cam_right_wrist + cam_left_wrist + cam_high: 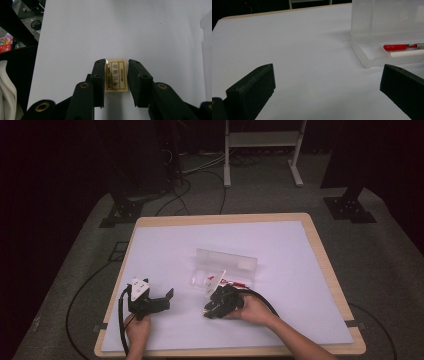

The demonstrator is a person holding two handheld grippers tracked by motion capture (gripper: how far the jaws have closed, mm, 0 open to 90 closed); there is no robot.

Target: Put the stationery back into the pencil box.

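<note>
Between the right gripper's (115, 72) jaws: a small eraser (116, 75), flat, rectangular, cream wrapper with dark printed border, lying on the white mat (100, 30). Jaws flank both long sides; left one looks to touch, a thin gap shows at the right, so not clamped. Open mat ahead of the eraser, mat edge well off to the left in the right gripper view. Clear plastic pencil case (226, 265) sits open just beyond, red pen (398, 47) in its tray. Left gripper (150, 302) well apart, jaws wide, nothing between.
</note>
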